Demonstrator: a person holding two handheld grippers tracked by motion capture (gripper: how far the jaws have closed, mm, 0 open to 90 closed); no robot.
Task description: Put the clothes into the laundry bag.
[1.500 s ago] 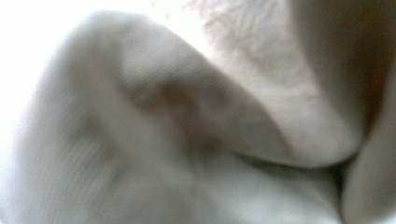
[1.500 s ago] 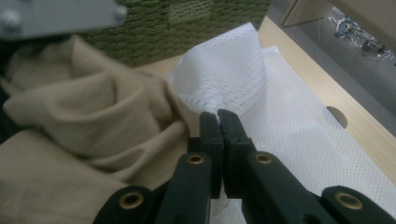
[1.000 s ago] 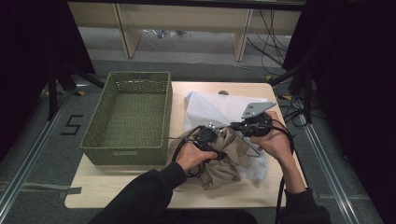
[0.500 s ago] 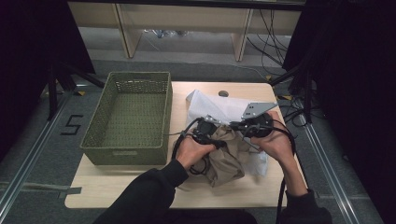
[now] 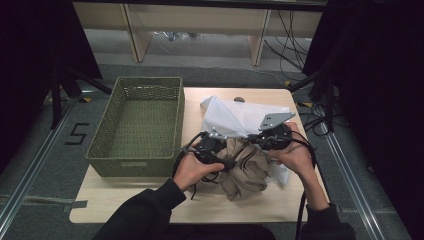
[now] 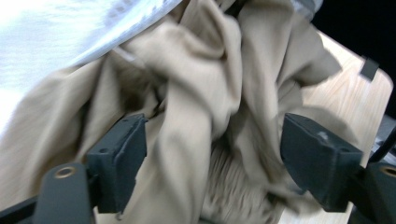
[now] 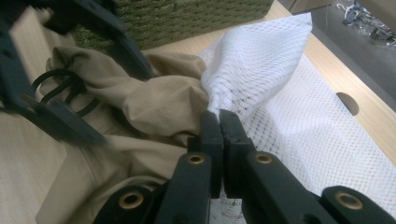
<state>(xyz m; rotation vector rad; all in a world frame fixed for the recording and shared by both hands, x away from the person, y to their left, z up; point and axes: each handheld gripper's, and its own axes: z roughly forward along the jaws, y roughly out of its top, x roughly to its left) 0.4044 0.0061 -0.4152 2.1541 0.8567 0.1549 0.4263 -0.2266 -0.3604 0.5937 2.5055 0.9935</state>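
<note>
The tall woven green basket blocks the desk's left side. The crumpled beige garment and white mesh laundry bag crowd its right half. Bare wood stays passable along the near edge and between basket and bag.

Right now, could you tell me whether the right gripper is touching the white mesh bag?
Touching: the right gripper view shows the right gripper with jaws shut on an edge of the white mesh bag.
</note>
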